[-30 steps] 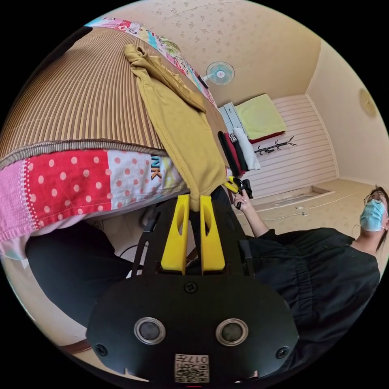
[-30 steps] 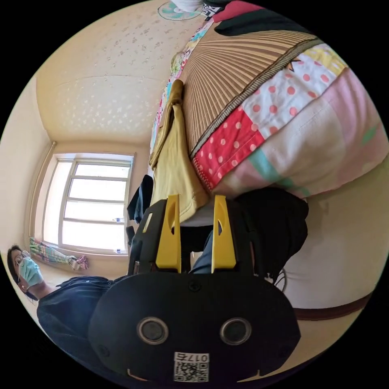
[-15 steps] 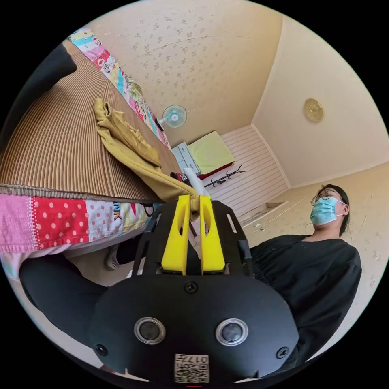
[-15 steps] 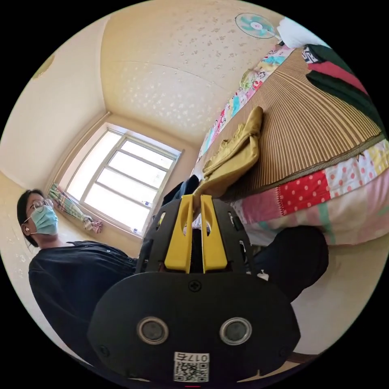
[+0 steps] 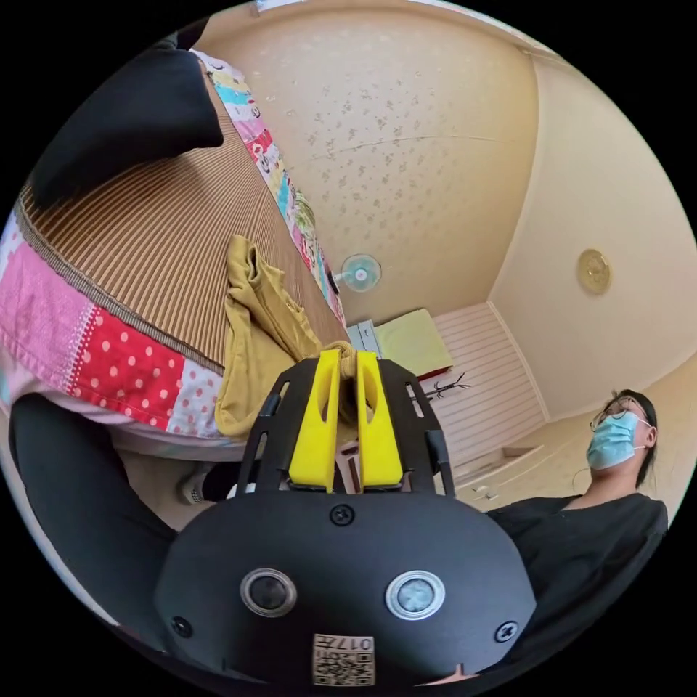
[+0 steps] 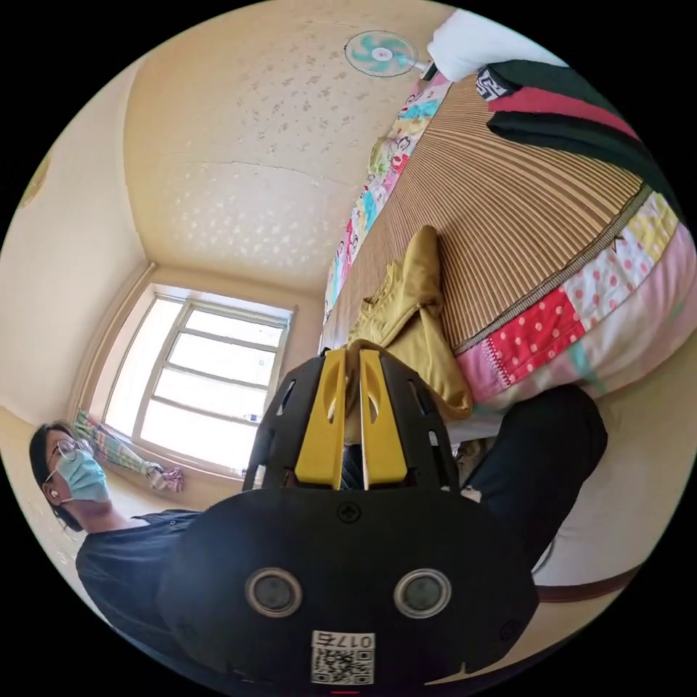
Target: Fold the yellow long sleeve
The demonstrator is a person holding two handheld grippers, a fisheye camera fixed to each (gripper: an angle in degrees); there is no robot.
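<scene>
The yellow long sleeve (image 5: 258, 334) lies crumpled on the striped brown mat (image 5: 145, 239) of a bed, one part hanging over the bed's edge. My left gripper (image 5: 345, 357) is shut on an edge of the garment just off the mat. In the right gripper view the same yellow long sleeve (image 6: 406, 305) runs from the mat (image 6: 508, 203) down over the patchwork side. My right gripper (image 6: 353, 354) is shut on another edge of it, the cloth pinched between the yellow jaws.
A patchwork quilt (image 5: 109, 363) covers the bed's side. A dark garment (image 5: 138, 116) lies on the mat; folded dark and red clothes (image 6: 566, 109) are stacked at its other end. A person in black (image 5: 581, 523) stands beside the bed. A fan (image 6: 381, 52) and window (image 6: 196, 377) are behind.
Both views have swung as the hands lifted. The garment's held edge has come up off the bed's side. The right gripper, open a second ago, has been shut on the cloth since half a second ago.
</scene>
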